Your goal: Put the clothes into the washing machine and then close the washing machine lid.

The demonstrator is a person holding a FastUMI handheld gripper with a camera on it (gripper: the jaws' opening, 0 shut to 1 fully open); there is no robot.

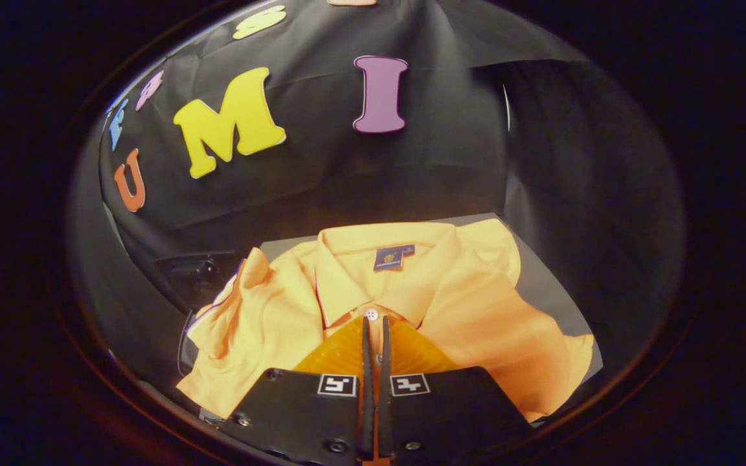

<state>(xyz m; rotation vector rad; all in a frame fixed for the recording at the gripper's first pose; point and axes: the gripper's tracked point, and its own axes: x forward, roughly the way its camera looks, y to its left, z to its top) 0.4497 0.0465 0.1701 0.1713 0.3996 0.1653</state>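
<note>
Orange cotton is most of what I see ahead of me: a polo shirt spread over a grey surface, its collar turned toward the black cloth wall behind it. Starting at my far left, a dark object sits against the wall just past the shirt's left sleeve; it is too dim for me to say what it is. Next comes that sleeve, crumpled and lifted into a small peak, with a thin dark trim line along its edge. Moving inward, the collar lies open and flat, and a small blue label shows inside the neck. Below the label, a white button sits on the placket, right at the tips of my gripper. Its two fingers stand nearly together, with a narrow slit between them, and a fold of the shirt's front appears to be caught in that slit. I cannot confirm from here that both fingers press on the fabric. Further right, the shirt's body and right sleeve drape down over the edge of the grey surface.
</note>
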